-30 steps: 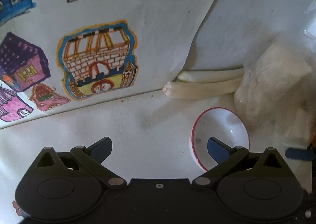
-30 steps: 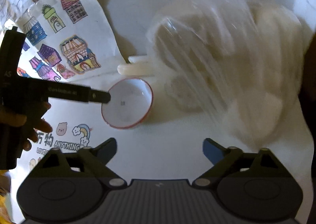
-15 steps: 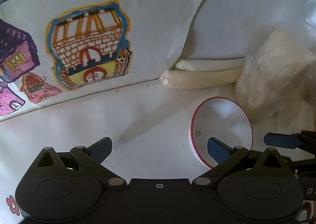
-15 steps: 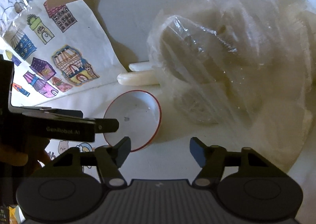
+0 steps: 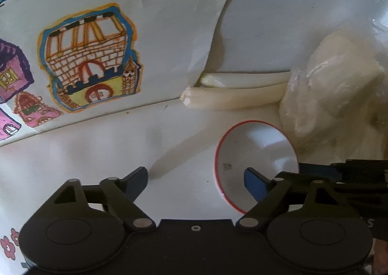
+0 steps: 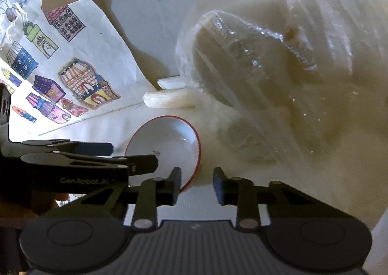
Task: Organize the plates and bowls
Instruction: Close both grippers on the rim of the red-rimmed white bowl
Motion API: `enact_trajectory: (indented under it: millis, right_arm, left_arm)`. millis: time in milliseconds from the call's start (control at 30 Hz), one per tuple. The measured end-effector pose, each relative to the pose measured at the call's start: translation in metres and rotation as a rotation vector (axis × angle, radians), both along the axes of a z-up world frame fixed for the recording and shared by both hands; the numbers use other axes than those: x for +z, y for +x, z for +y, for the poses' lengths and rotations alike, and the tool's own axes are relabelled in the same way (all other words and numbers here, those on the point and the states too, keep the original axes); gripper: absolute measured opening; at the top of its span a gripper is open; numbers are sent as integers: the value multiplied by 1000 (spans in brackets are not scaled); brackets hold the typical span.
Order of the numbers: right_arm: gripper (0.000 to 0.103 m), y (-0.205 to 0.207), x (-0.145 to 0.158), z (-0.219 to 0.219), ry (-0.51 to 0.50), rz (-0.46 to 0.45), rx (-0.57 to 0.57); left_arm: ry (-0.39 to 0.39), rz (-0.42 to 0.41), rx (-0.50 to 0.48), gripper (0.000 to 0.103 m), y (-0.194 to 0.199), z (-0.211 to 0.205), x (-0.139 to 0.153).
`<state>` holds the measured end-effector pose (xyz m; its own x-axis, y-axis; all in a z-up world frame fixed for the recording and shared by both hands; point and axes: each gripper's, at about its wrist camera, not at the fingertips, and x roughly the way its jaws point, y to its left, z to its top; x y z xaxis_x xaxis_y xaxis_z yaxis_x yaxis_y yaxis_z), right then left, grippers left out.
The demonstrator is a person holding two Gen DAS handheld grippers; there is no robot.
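Red-rimmed white ceramic bowl (image 6: 167, 146) is sitting on the white tabletop (image 5: 97, 153), near two pale sticks (image 5: 232, 100) and just left of a clear plastic bag (image 6: 266, 81). Right gripper (image 6: 197, 185) jaws have just been closing, straddling the near-right rim w/o clamping yet. Left gripper (image 5: 196, 179) is narrowing too, one finger inside the bowl, still apart. Bowl is likely rigid, glazed-slick, breakable; grip at rim wall.

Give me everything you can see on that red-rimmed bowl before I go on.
The bowl is small, white and glossy, ceramic-looking, with a thin red rim. It sits upright and empty apart from a tiny dark speck inside. It rests on the white tabletop, below two pale sticks and beside a plastic bag. One finger of each claw reaches over its rim.
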<state>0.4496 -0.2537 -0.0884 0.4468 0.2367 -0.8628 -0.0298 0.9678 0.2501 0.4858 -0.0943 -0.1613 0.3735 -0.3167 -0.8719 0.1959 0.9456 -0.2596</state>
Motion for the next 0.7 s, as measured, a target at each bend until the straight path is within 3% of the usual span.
enact_trajectory:
  millis: [133, 467, 700]
  right_arm:
    - [19, 0, 0, -1, 26, 2, 3]
    - [18, -1, 1, -6, 57, 15, -4]
    - [17, -16, 4, -14, 85, 25, -20]
  left_arm:
    - [-62, 9, 5, 78, 0, 3, 3]
    - [-139, 20, -3, 26, -7, 1, 4]
    - [-139, 15, -30, 27, -22, -12, 9]
